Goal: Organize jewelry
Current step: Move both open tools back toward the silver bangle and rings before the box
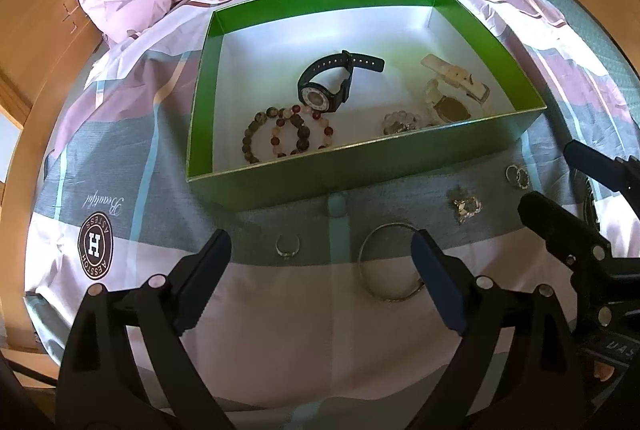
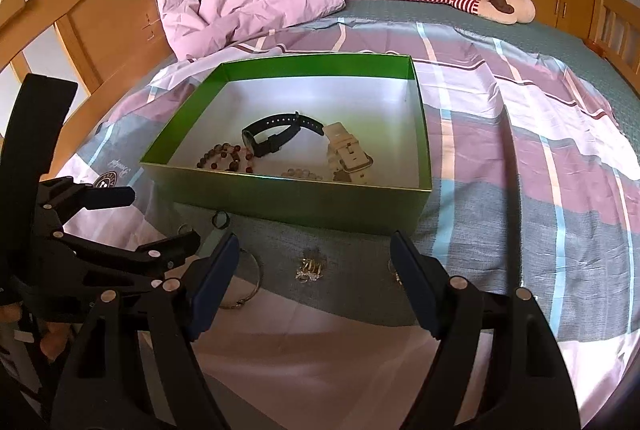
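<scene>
Both my left tongs (image 1: 322, 258) and right tongs (image 2: 314, 264) hang spread, empty, over the bed (image 1: 280, 330) near the green box (image 1: 280, 186).

The green box (image 2: 288, 198) sits on the checked bedsheet (image 2: 520, 166); inside it lie a black watch (image 2: 272, 138), a cream watch (image 2: 348, 158) and beaded bracelets (image 2: 224, 158); before its near wall, a ring (image 2: 220, 219), a bangle (image 2: 250, 286) and the right gripper (image 2: 314, 282), jaws apart and empty.
</scene>
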`<state>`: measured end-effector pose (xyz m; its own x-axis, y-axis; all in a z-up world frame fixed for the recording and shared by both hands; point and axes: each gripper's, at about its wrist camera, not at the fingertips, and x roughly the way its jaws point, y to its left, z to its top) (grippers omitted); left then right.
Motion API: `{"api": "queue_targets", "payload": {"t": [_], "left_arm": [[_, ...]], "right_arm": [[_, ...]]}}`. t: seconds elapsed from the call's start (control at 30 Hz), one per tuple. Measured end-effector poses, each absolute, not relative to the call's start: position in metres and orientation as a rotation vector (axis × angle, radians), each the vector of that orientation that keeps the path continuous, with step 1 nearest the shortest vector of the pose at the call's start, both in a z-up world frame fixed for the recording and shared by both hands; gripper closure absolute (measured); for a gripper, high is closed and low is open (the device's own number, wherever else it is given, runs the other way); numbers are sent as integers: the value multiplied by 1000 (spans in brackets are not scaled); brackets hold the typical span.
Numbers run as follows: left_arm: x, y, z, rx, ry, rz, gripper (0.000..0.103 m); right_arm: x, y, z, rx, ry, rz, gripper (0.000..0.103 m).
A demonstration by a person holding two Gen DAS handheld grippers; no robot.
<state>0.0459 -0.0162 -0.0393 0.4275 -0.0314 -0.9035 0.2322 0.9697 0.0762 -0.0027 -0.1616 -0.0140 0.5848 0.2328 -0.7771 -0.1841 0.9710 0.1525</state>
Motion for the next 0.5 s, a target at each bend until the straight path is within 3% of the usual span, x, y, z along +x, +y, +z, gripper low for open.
{"api": "queue_targets", "payload": {"t": [0.5], "left_arm": [[44,-12,-42,220,1123,-165,11]], "right_arm": [[-4,-151,-24,5,954,253,26]]}}
